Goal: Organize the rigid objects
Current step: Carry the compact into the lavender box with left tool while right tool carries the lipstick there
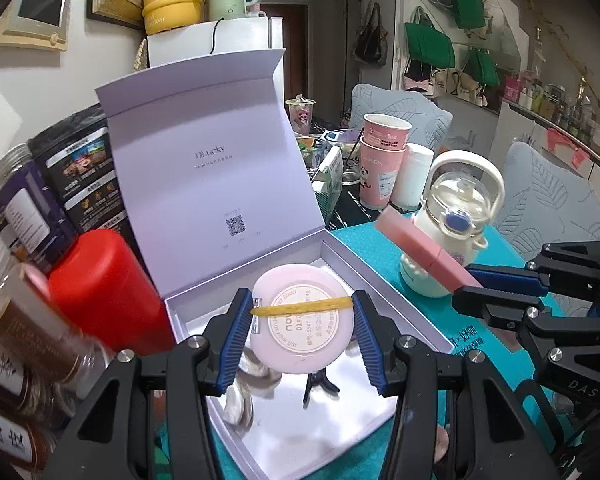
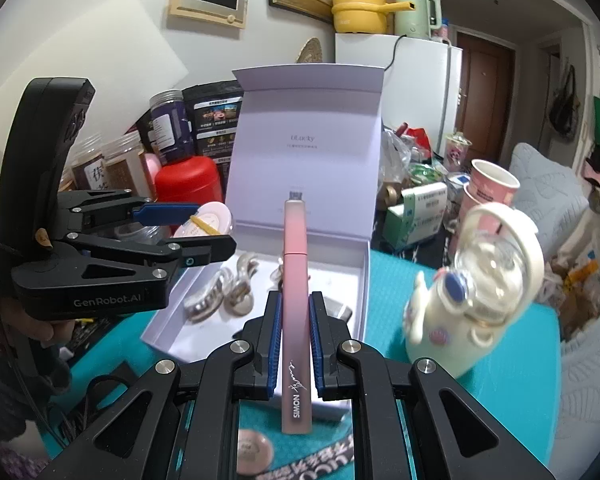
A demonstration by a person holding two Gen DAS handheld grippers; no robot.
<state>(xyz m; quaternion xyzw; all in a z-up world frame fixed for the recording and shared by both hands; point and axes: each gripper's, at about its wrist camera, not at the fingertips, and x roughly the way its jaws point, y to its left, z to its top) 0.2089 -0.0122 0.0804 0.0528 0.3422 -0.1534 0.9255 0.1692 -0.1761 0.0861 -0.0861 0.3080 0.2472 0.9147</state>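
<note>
My left gripper [image 1: 302, 312] is shut on a round pink compact [image 1: 302, 322] with a yellow rubber band across it, held above the open white box [image 1: 404, 276]. From the right wrist view the left gripper [image 2: 210, 226] and the compact [image 2: 212, 220] hang over the box's left side. My right gripper [image 2: 294, 312] is shut on a long pink stick-shaped case [image 2: 296, 308] marked SIMON, pointing toward the box [image 2: 362, 280]. In the left wrist view the right gripper [image 1: 470, 280] holds that pink case [image 1: 424, 250] to the right of the box. Silvery hair clips [image 2: 220, 296] lie inside the box.
A white kettle-shaped bottle [image 2: 476, 296] stands on the teal mat [image 2: 392, 280] right of the box. A red canister [image 1: 100, 288], jars [image 1: 32, 320] and dark packets crowd the left. Pink paper cups [image 1: 380, 156] stand behind. A round pinkish disc [image 2: 252, 450] lies near the front.
</note>
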